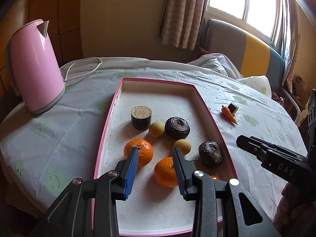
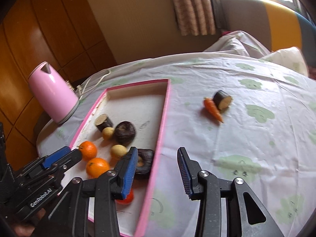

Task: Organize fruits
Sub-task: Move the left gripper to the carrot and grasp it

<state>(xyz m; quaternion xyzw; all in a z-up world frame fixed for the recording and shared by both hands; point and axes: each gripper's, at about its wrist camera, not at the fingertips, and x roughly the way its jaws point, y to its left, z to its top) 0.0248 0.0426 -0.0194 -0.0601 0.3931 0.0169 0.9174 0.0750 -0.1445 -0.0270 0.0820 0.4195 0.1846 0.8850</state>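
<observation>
A pink-rimmed white tray (image 1: pixel 110 116) (image 2: pixel 164 118) lies on the table. In it are two oranges (image 1: pixel 142 150) (image 1: pixel 165 172), two small yellow fruits (image 1: pixel 156 129) (image 1: pixel 182 146), two dark wrinkled fruits (image 1: pixel 177 128) (image 1: pixel 210 154) and a dark cut cylinder (image 1: pixel 140 117). A small red-orange fruit (image 2: pixel 128 198) sits at the tray's near part. My left gripper (image 1: pixel 156 152) is open and empty just above the oranges. My right gripper (image 2: pixel 157 152) is open and empty over the tray's right rim. A carrot (image 2: pixel 213 108) and a dark cut piece (image 2: pixel 222 99) lie on the cloth to the right.
A pink kettle (image 1: pixel 33 65) (image 2: pixel 52 96) with a white cord (image 1: pixel 83 69) stands at the back left of the tray. The table has a white cloth with green prints (image 2: pixel 246 148). A padded seat back (image 1: pixel 246 49) and window lie behind.
</observation>
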